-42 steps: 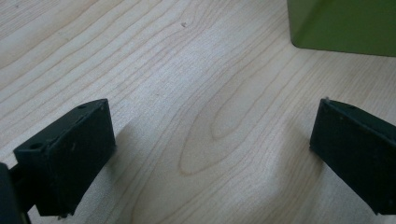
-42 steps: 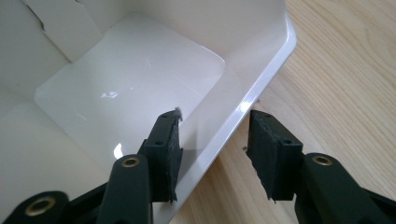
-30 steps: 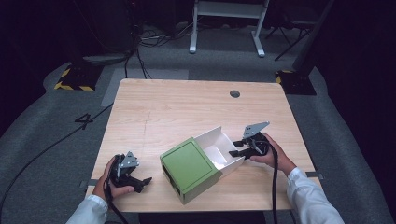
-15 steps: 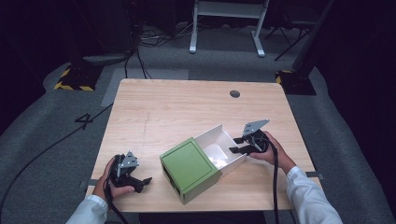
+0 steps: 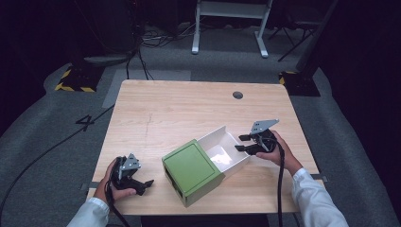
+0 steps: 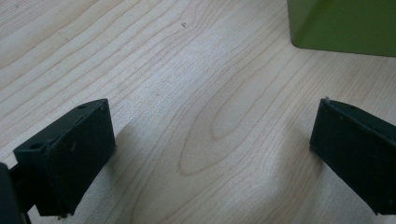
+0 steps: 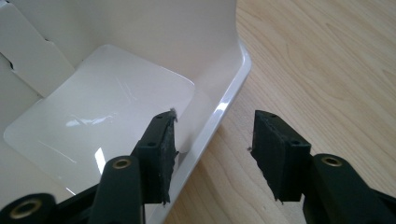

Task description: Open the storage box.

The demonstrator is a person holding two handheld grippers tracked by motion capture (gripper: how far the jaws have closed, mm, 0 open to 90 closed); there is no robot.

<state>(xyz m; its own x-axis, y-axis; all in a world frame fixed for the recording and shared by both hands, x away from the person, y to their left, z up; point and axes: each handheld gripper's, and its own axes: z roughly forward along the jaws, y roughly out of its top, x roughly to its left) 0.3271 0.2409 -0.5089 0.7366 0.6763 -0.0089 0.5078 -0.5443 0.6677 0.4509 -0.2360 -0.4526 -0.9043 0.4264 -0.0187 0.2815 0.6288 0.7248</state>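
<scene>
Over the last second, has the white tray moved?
Yes. The white tray has slid further out of the green sleeve, toward the table's right edge, with the right tool open astride its wall.

a green cardboard box sleeve (image 5: 191, 171) with a flat square top lies near the front edge of a light wooden table (image 5: 175, 113), turned at an angle to the table's edges. a glossy white inner tray (image 5: 222, 152) is slid partway out of the sleeve's far right end, open side up and empty. its low white walls stand upright, and its smooth floor reflects light.
</scene>
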